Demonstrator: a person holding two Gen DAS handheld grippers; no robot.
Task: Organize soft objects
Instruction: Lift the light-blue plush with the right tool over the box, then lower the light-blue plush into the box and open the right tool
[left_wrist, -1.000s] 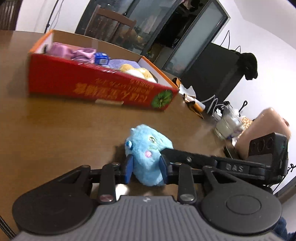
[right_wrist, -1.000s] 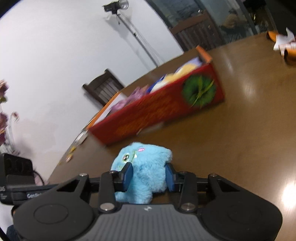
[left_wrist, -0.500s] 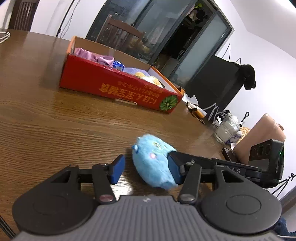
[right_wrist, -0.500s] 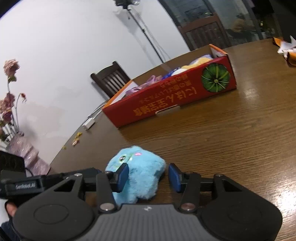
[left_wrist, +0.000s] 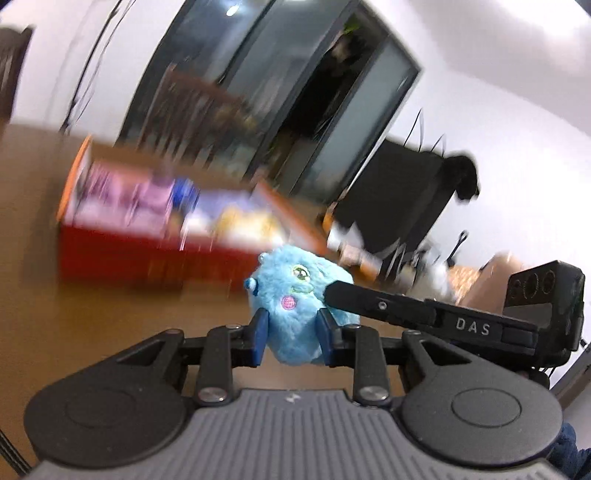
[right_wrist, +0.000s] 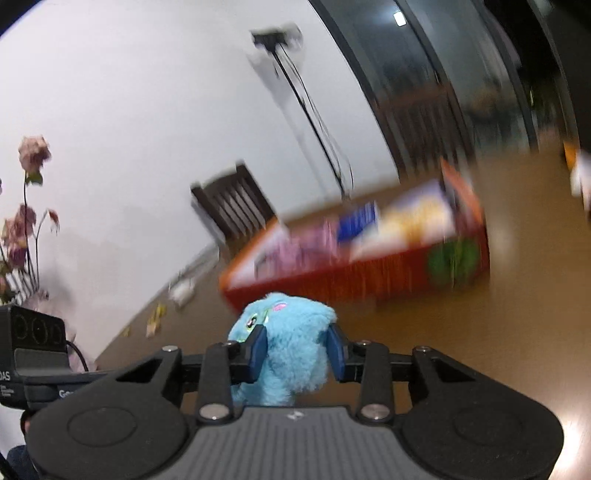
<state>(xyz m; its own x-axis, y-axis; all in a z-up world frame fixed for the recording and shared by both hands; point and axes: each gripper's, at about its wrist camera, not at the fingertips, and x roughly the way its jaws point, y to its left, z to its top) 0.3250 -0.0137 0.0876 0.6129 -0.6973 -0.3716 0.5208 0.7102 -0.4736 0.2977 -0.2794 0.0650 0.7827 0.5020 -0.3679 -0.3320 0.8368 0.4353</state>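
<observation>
A fluffy light-blue plush toy (left_wrist: 295, 314) (right_wrist: 291, 350) with a stitched green eye, a pink cheek patch and a small blue ear nub is pinched from two sides, lifted clear of the wooden table (left_wrist: 110, 317). The left gripper (left_wrist: 291, 341) and the right gripper (right_wrist: 297, 349) both have their blue pads sunk into its fur, jaws narrow and closing. Beyond it, blurred, stands an open red cardboard box (left_wrist: 147, 254) (right_wrist: 369, 273) containing purple, blue, white and yellow soft items that cannot be identified further.
</observation>
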